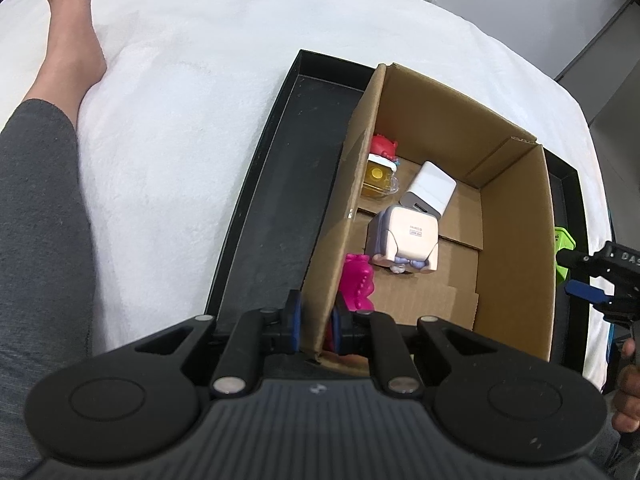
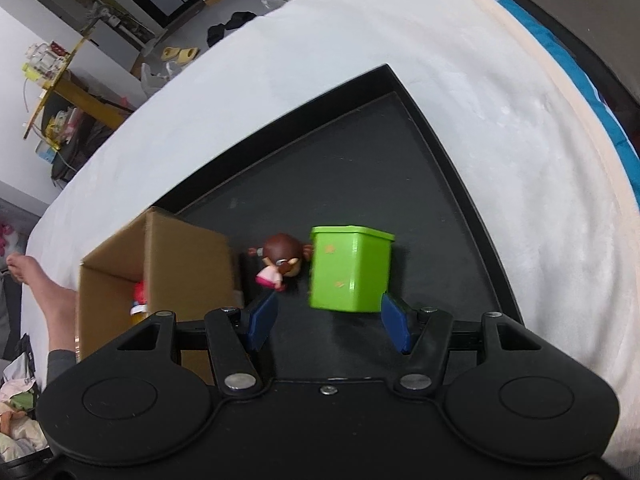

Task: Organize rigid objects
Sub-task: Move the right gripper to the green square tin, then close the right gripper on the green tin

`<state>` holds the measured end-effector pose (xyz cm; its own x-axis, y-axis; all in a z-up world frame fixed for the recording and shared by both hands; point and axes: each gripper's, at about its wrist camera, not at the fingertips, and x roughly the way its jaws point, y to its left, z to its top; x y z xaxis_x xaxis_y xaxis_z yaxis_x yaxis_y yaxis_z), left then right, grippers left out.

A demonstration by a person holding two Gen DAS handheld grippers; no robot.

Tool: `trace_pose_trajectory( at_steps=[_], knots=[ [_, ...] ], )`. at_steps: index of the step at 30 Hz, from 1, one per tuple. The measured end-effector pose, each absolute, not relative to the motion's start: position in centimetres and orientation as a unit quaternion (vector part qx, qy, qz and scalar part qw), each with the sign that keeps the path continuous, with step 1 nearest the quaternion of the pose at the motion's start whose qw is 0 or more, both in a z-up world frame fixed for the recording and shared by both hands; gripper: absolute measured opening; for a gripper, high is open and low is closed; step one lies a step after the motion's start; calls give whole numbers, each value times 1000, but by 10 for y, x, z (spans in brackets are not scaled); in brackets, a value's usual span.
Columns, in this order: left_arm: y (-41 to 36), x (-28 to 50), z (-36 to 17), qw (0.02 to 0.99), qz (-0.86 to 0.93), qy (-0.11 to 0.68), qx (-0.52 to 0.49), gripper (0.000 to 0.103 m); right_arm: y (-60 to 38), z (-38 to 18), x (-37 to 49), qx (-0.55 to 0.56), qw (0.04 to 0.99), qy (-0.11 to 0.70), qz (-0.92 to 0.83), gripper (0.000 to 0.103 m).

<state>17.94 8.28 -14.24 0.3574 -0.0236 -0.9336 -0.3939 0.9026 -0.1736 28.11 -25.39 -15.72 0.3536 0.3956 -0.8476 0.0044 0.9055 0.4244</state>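
My left gripper [image 1: 316, 324] is shut on the near left wall of the open cardboard box [image 1: 516, 240], one blue pad on each side of the wall. Inside the box lie a pink toy [image 1: 360, 284], a white cube toy [image 1: 404, 240], a white block [image 1: 434, 186] and a red and yellow toy [image 1: 380, 172]. My right gripper [image 2: 329, 322] stands open low over the black tray [image 2: 400, 160]. A green box [image 2: 348, 268] sits just ahead of its fingertips, nearer the right pad. A brown-haired figurine [image 2: 280, 264] lies left of the green box, beside the cardboard box [image 2: 180, 256].
The black tray [image 1: 280, 184] rests on a white blanket [image 1: 192, 100] over a bed. A person's leg and bare foot [image 1: 68, 40] stretch along the left side. Beyond the bed's edge are shelves [image 2: 60, 92] and floor clutter.
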Motion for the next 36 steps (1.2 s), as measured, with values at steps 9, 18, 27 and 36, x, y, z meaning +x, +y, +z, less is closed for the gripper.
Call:
trace_pose_trajectory(
  at_steps=[9,18,27,36],
  knots=[
    [81,181,-143,800,120,559,-183,13,-254,-177,289,178,793,572,116,57],
    [80,182,-143,799,122,560,-180,13,-245,-178,297,164,791,576,122,49],
    [80,182,-143,800,120,561,-175,13,-250,-161,287,160,791,576,131,48],
    [80,182,-143,801,117,560,-178,13,-264,-136,272,171,803,555,135,48]
  ],
)
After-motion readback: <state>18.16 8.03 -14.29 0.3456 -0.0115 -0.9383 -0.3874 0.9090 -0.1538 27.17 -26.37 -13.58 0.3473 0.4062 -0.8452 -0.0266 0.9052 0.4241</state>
